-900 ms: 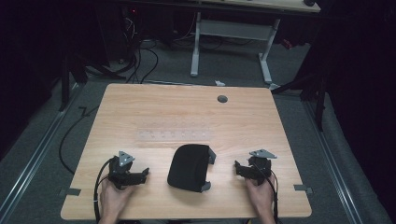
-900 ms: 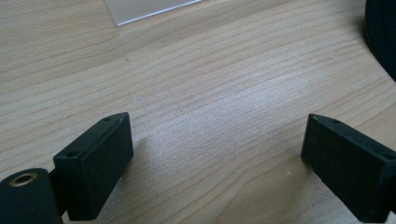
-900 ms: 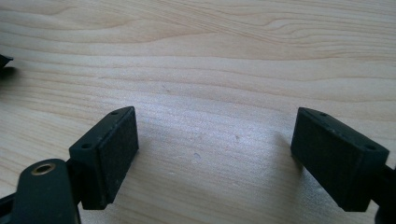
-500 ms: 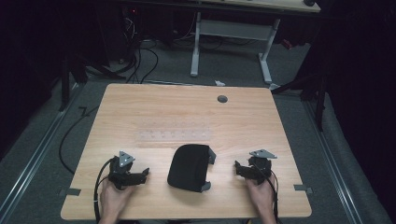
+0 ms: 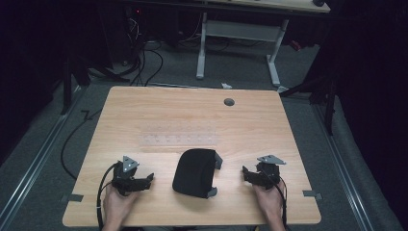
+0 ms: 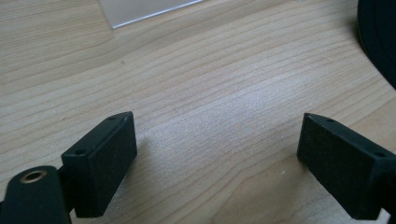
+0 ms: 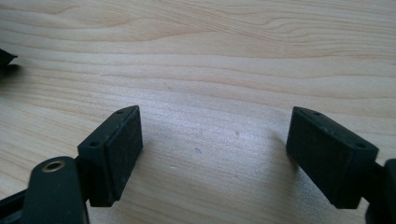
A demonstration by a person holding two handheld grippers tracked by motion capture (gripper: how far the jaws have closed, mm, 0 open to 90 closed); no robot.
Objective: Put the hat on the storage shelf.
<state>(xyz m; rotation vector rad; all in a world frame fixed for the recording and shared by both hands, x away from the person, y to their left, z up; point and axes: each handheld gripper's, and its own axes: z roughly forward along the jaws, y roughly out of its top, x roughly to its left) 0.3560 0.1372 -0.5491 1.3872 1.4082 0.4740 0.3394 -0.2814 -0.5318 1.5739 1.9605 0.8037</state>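
Centrally, black rounded fabric pouch (image 5: 195, 172) on light wooden table (image 5: 183, 115); left tool (image 5: 144, 181) and right tool (image 5: 248, 174) flank it, both jaws apart, empty.

In the high view, the person's hands are cut off at the bottom edge, so only the backs of the left hand (image 5: 117, 207) and right hand (image 5: 270, 204) show. The black pouch (image 5: 195, 172) near the table's front edge is too dark to make out its detail, and what the small grey tabs at its sides are cannot be told. In the left gripper view, the pouch (image 6: 378, 35) is cut off by the right edge, and a clear sheet (image 6: 144, 8) by the top edge. In the right gripper view, a dark corner (image 7: 5, 58) at the left edge is too little to identify.
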